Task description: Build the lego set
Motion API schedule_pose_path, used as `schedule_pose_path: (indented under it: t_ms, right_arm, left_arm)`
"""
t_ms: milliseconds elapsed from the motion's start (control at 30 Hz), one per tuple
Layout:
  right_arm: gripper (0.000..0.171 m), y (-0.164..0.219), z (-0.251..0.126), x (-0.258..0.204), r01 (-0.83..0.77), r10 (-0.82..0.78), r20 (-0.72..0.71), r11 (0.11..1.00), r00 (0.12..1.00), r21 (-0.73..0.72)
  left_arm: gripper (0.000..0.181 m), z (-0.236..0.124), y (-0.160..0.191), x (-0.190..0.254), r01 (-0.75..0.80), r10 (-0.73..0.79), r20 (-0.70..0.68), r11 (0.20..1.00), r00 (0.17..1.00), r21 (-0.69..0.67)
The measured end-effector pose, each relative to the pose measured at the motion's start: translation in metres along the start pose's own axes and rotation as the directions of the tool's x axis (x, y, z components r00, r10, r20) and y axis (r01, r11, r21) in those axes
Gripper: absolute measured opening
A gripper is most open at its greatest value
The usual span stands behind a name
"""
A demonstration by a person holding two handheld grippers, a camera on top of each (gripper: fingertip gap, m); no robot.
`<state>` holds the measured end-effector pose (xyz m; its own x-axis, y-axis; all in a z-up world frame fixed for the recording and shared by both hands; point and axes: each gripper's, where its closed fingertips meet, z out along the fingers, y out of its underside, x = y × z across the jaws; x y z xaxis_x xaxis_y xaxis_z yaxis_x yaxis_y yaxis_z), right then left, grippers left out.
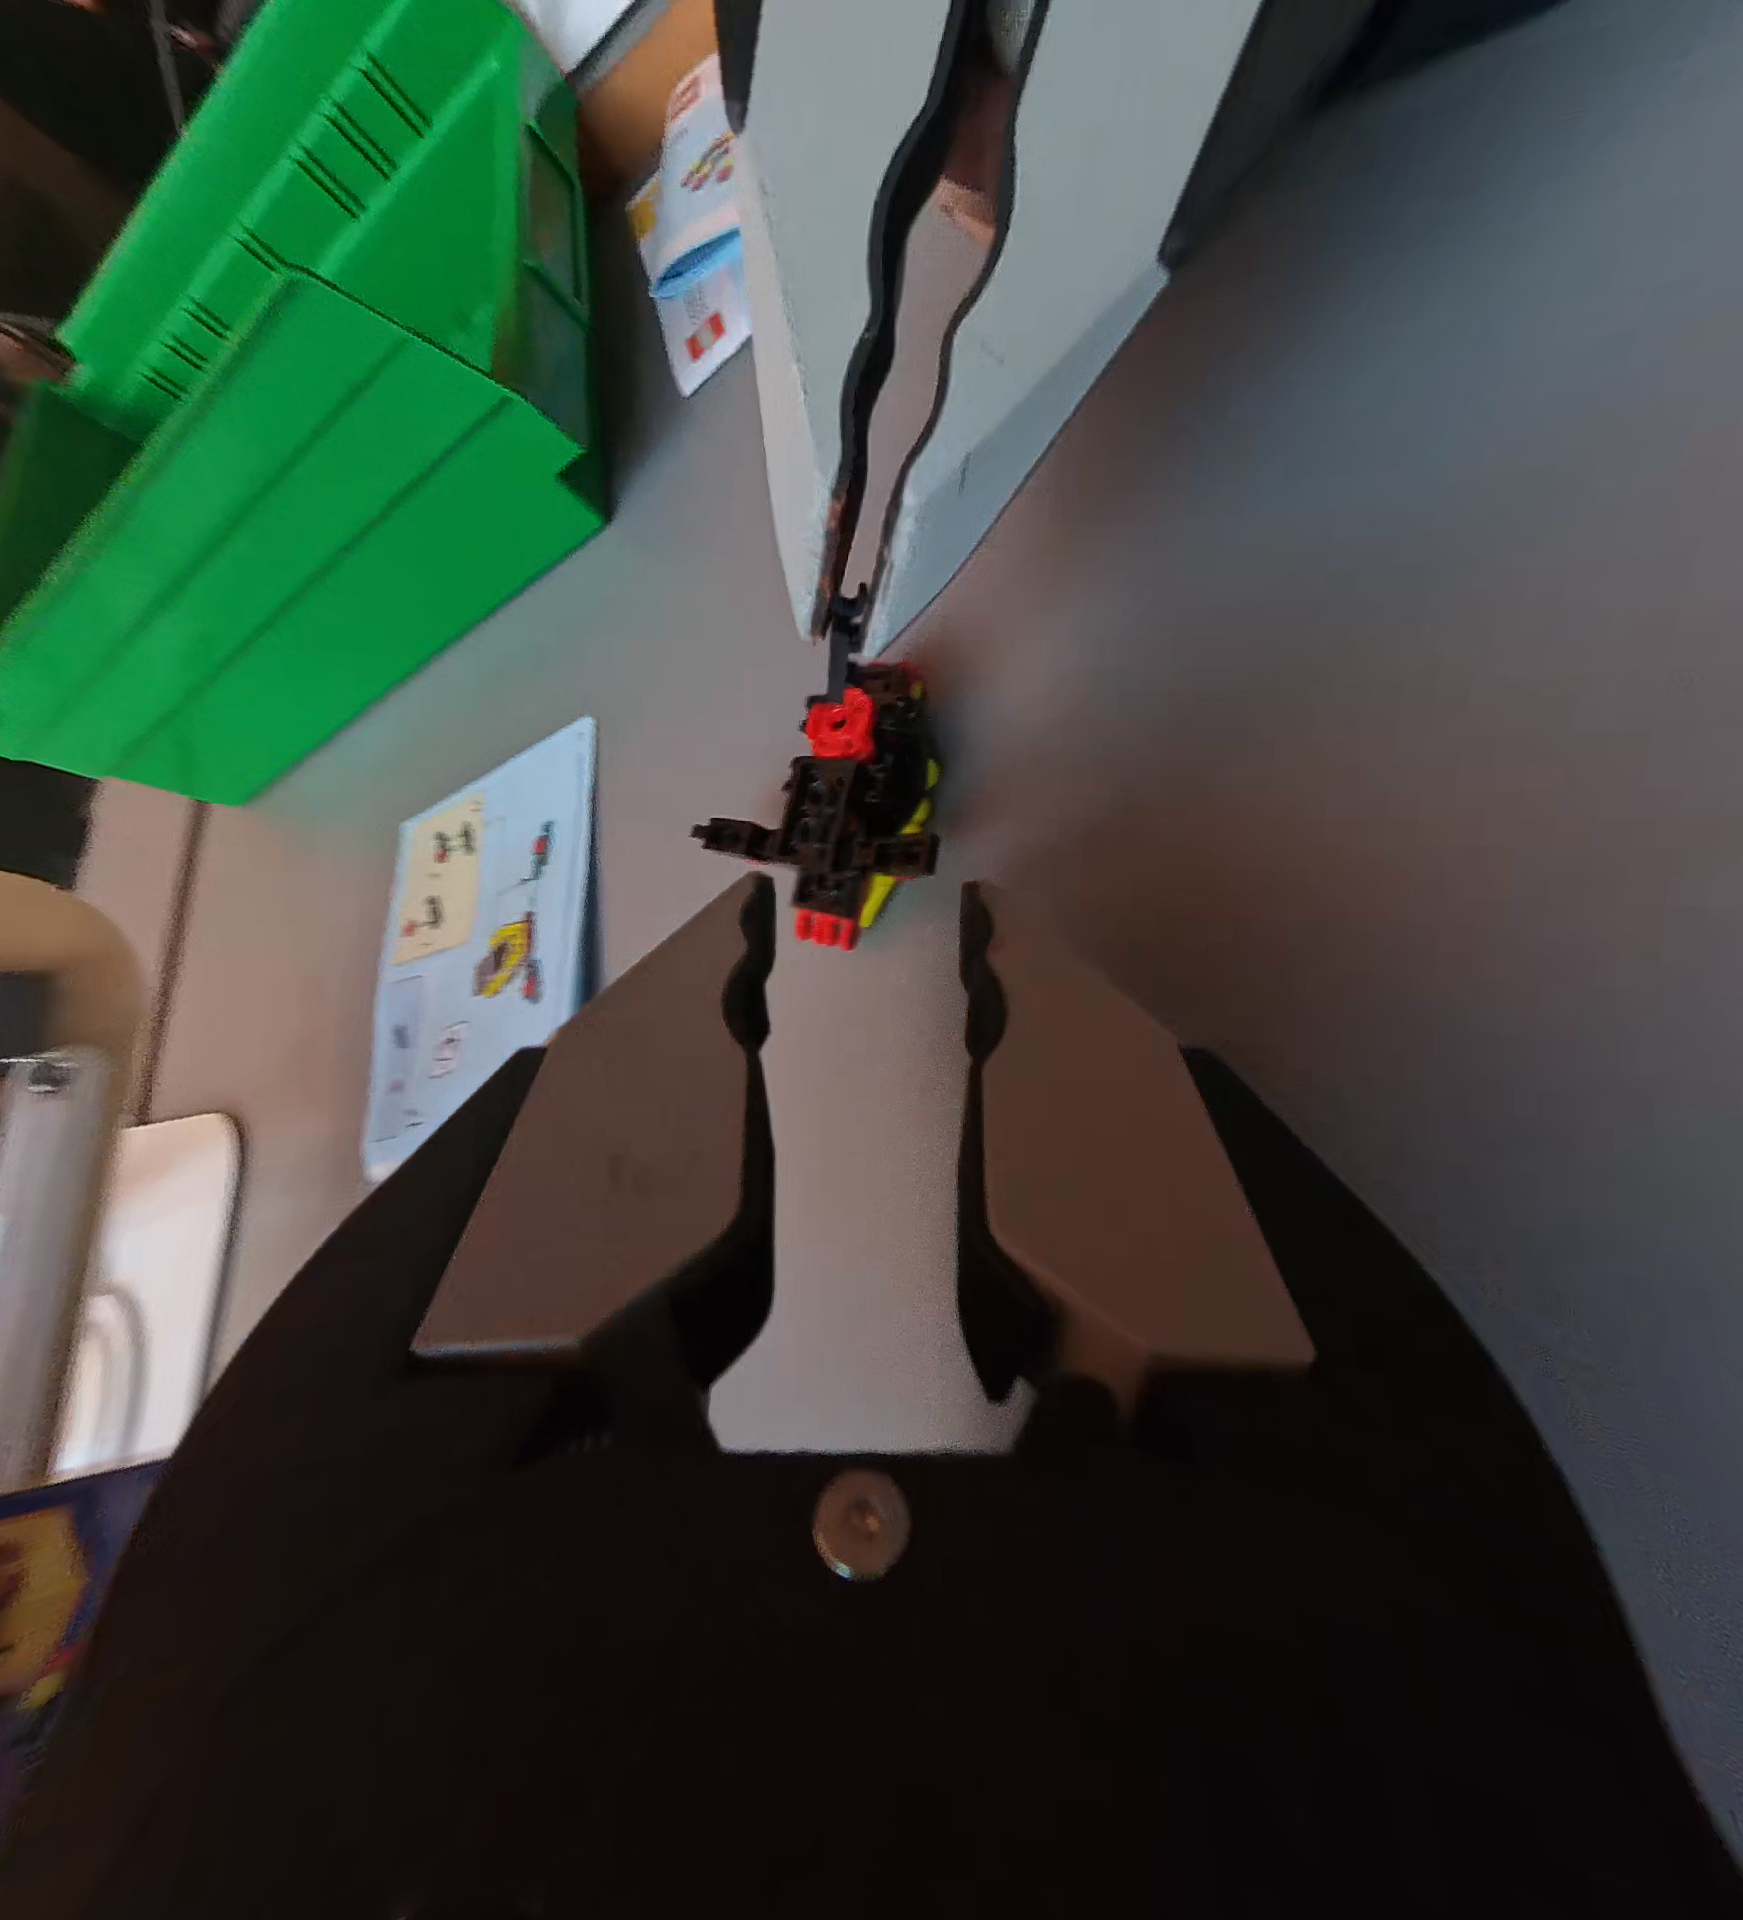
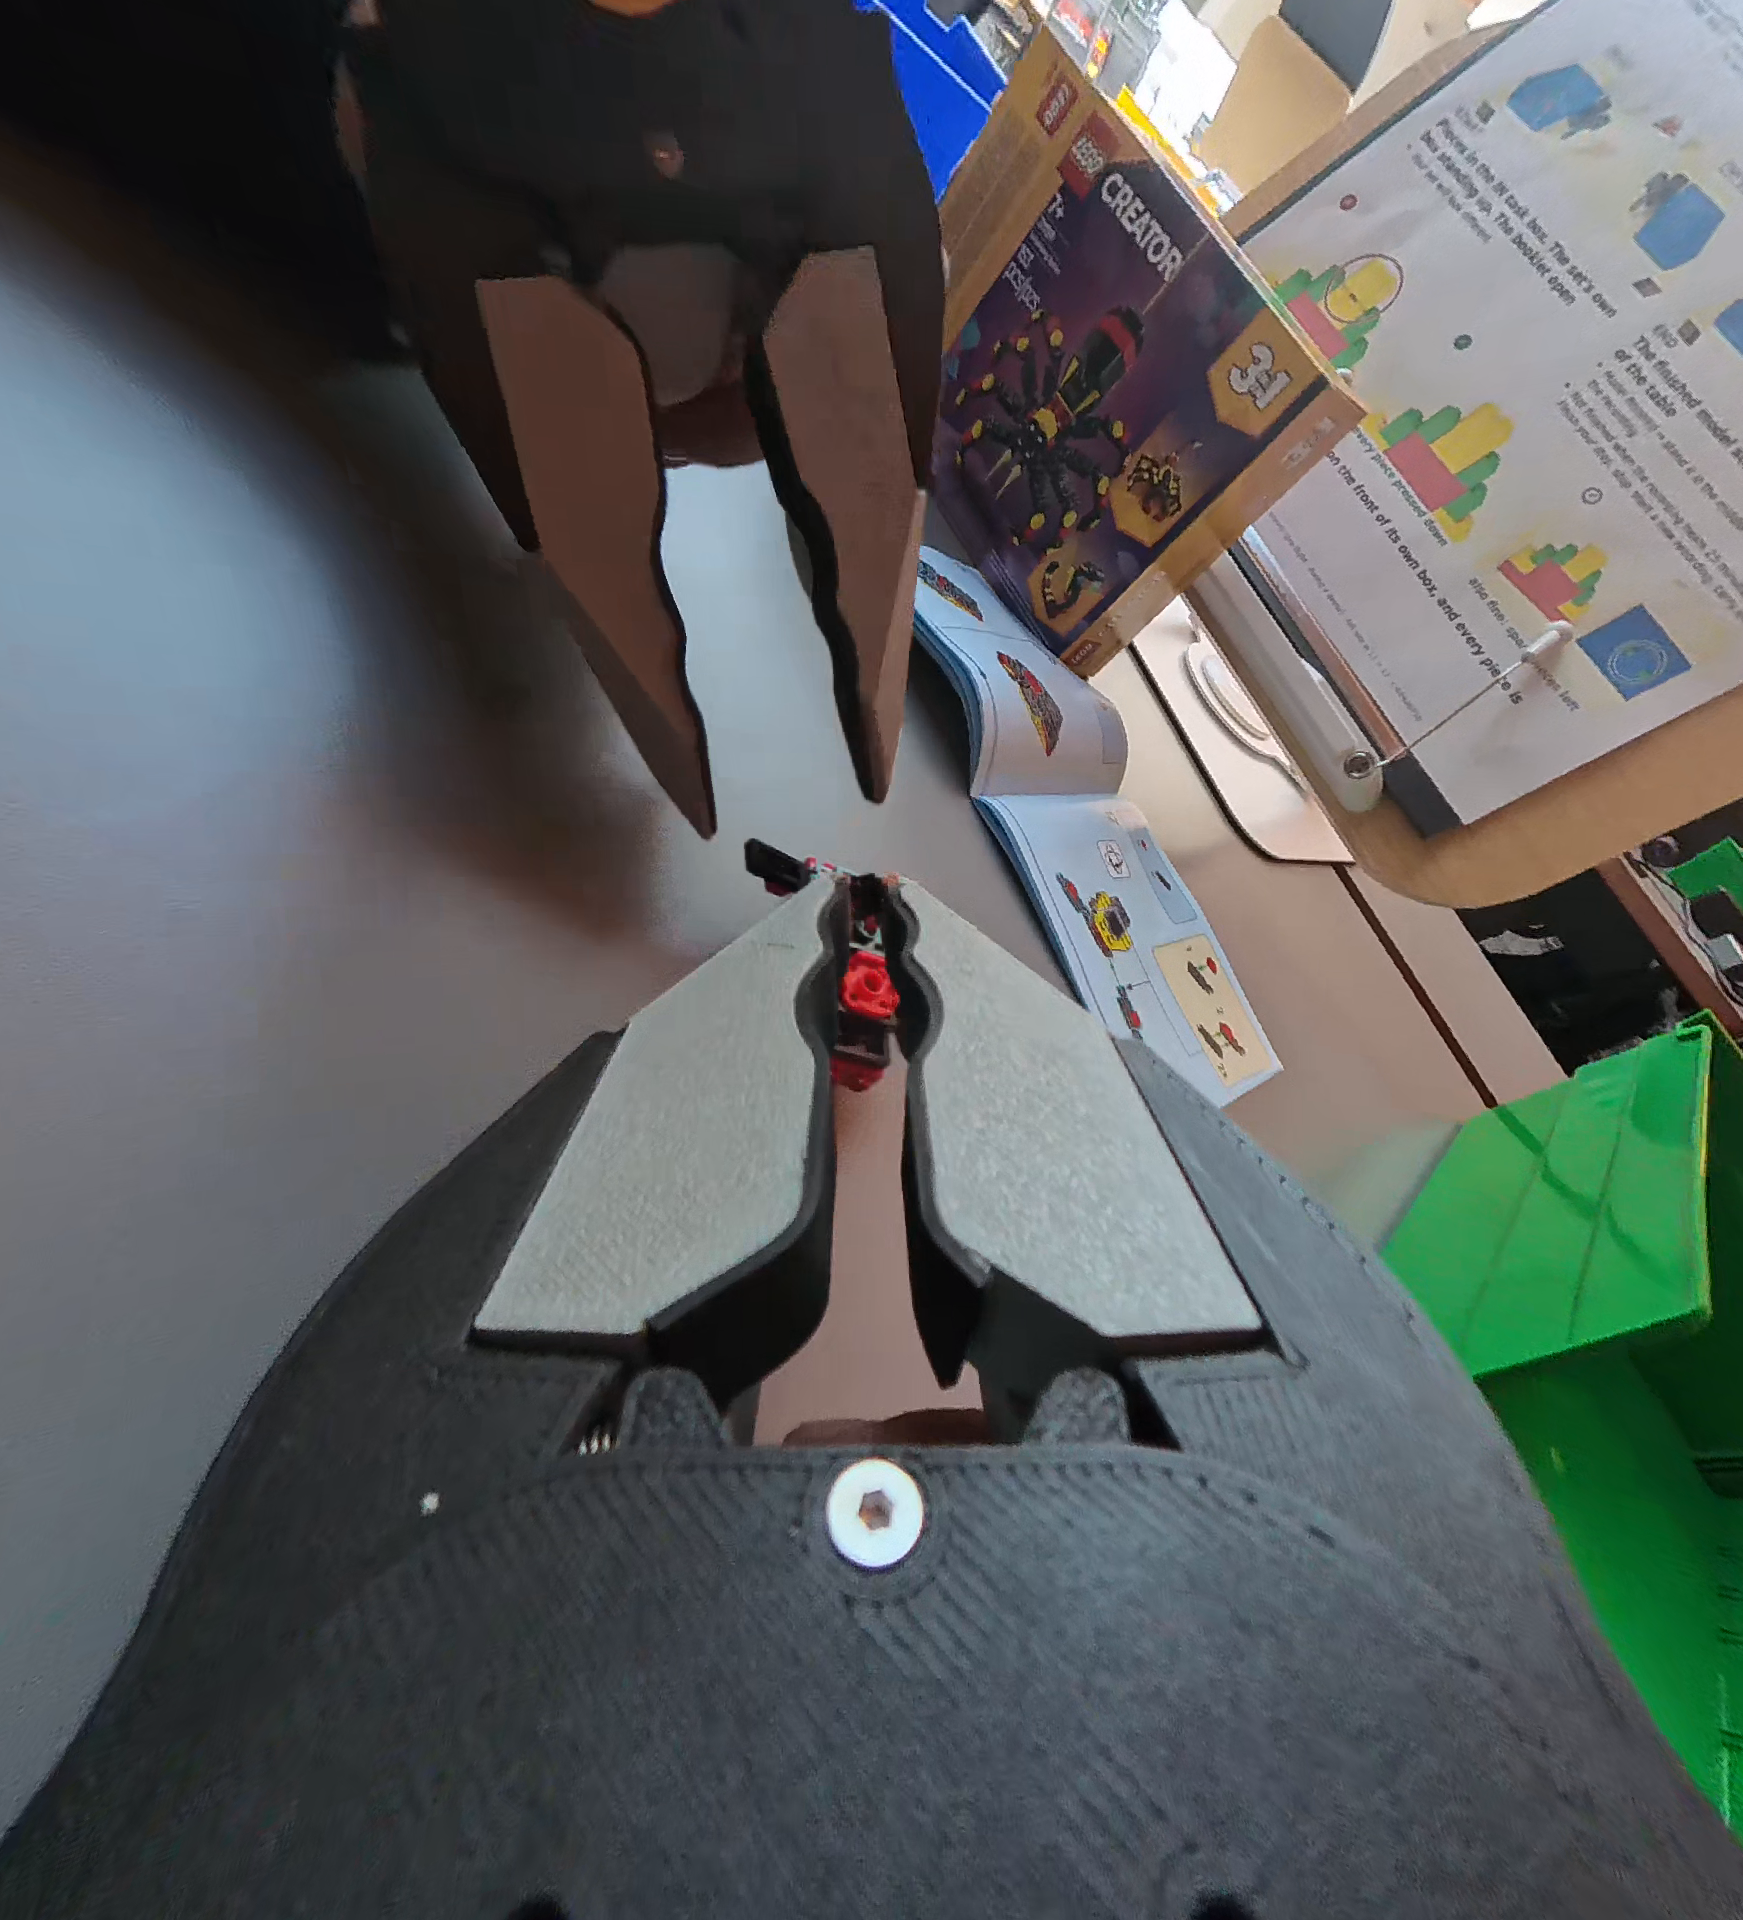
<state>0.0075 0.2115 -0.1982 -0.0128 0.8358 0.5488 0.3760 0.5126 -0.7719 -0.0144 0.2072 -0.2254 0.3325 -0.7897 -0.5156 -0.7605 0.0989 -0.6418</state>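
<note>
A small black, red and yellow lego model (image 1: 859, 810) sits between the two grippers over the grey table (image 1: 1418, 831). My left gripper (image 1: 865, 902) is open and empty, its fingertips just short of the model's red end. My right gripper (image 1: 848, 608) comes in from the far side and is shut on a thin black piece at the model's top. In the right wrist view the right gripper (image 2: 869, 885) is closed around the model (image 2: 867, 992), which shows in the gap between its fingers. The open left gripper (image 2: 792, 808) hovers just beyond. I cannot tell if the model touches the table.
An open instruction booklet (image 1: 493, 935) lies left of the model and also shows in the right wrist view (image 2: 1137, 935). Green bins (image 1: 306, 447) (image 2: 1625, 1299) stand behind it. The set's box (image 2: 1127, 395) and a printed sheet on a board (image 2: 1573, 364) stand nearby. The gap from one gripper's tips to the other's is roughly 4 centimetres.
</note>
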Motion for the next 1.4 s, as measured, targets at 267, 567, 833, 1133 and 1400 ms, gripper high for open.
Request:
schedule_pose_path:
  t_ms: [267,567,833,1133,1400]
  right_arm:
    - [0.002,0.002,0.0,0.007,-0.056,0.056,-0.004,0.998,0.998,0.006]
    - [0.002,0.01,0.006,0.01,-0.074,0.074,-0.003,0.996,0.997,-0.041]
    - [0.003,0.018,0.005,0.021,-0.112,0.109,-0.042,0.992,0.993,-0.064]
    - [0.003,0.031,0.014,0.015,-0.067,0.064,-0.025,0.984,0.998,-0.163]
    - [0.003,0.032,0.016,0.01,-0.045,0.045,-0.001,0.984,0.999,-0.174]
  left_arm:
    - [0.063,0.015,0.008,-0.025,-0.217,0.215,0.164,0.976,0.963,-0.006]
    - [0.041,0.025,0.006,-0.024,-0.462,0.437,0.245,0.885,0.866,0.057]
    - [0.044,0.024,0.018,-0.04,-0.501,0.484,0.2,0.864,0.852,0.043]
    - [0.038,0.035,0.003,-0.026,-0.563,0.549,0.131,0.819,0.825,0.115]
    - [0.034,0.032,-0.01,-0.001,-0.429,0.44,-0.011,0.879,0.898,0.207]
